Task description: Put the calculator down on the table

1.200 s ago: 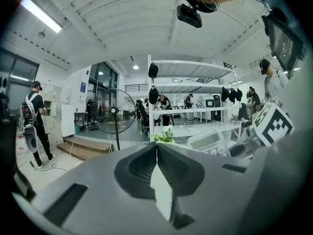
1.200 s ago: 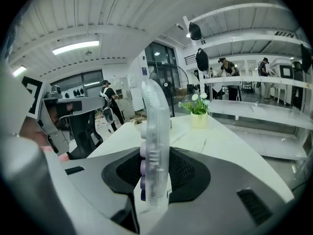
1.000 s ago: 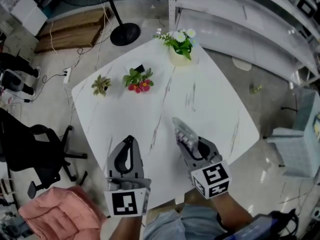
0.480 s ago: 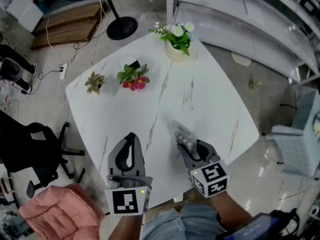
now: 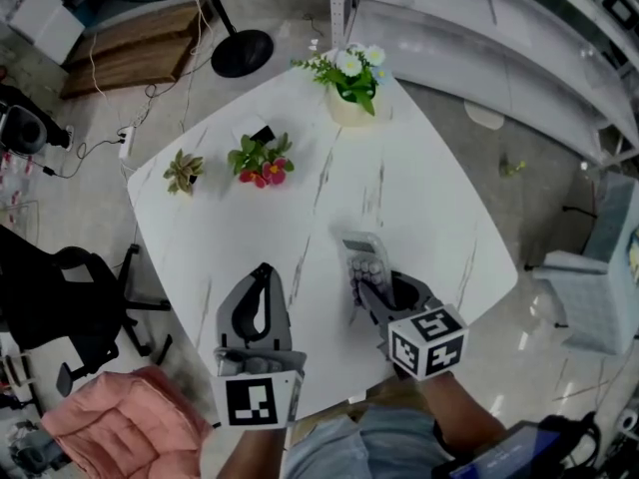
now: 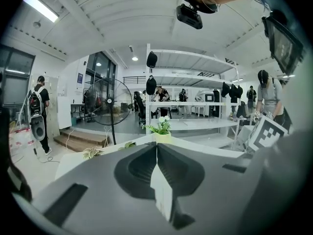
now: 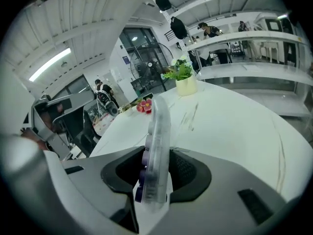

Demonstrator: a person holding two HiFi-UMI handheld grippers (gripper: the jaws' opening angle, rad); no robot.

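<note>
The calculator (image 5: 360,260) sits between the jaws of the right gripper (image 5: 369,289), over the near middle of the white marbled table (image 5: 429,208); from the head view its keys face up and its far end points toward the table's middle. In the right gripper view the calculator (image 7: 157,146) stands edge-on between the jaws, purple keys to the left, with the right gripper (image 7: 154,182) clasping its near end; the jaws are opening, yet the pads seem to touch it on both sides; whether its far end rests on the tabletop (image 7: 234,126) is hard to say from either view.

The left gripper (image 5: 262,275) hangs just beside it over the table's near edge; its own view shows the left gripper (image 6: 156,153) with jaws pressed together and nothing between them.

Well apart, along the far edges, stand a pot of white flowers (image 5: 351,83), a red-flowered plant (image 5: 260,160) and a small green plant (image 5: 184,172); a pink cushion (image 5: 110,417) lies off the table's near left corner.
</note>
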